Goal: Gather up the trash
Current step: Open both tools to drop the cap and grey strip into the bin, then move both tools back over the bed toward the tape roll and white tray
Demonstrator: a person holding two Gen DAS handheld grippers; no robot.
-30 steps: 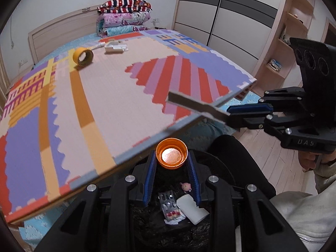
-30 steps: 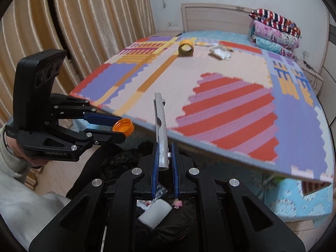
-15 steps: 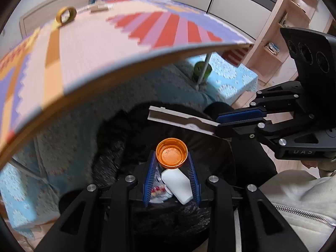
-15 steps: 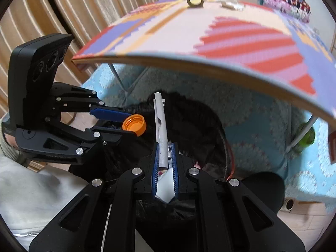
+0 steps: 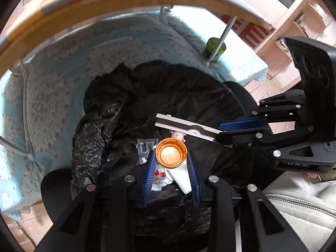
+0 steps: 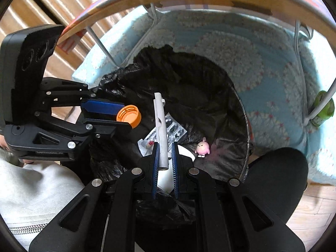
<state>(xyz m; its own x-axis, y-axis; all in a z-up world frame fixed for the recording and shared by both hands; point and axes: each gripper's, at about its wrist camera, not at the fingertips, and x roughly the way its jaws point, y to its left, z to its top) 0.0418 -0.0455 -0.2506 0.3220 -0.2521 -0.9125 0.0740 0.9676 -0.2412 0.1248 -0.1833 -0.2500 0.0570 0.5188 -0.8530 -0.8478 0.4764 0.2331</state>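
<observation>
My left gripper (image 5: 171,157) is shut on an orange bottle cap (image 5: 171,155), also seen from the right wrist view (image 6: 129,116). My right gripper (image 6: 164,147) is shut on a flat grey metal strip (image 6: 160,126), which also shows in the left wrist view (image 5: 187,128). Both hang over a trash bin lined with a black bag (image 5: 159,92), (image 6: 189,75). Inside lie a pill blister pack (image 6: 174,130), a small pink toy (image 6: 202,147) and a white piece (image 5: 181,177).
The table's edge (image 5: 126,0) arches overhead, on thin metal legs (image 5: 222,35). A light blue patterned blanket (image 6: 241,48) lies behind the bin. A green bottle (image 5: 214,48) stands by a table leg. My grey sleeve (image 6: 31,191) is at the lower left.
Both grippers have tipped down from above the table's edge to over the bin mouth, each keeping its hold. The bin's contents now show plainly.
</observation>
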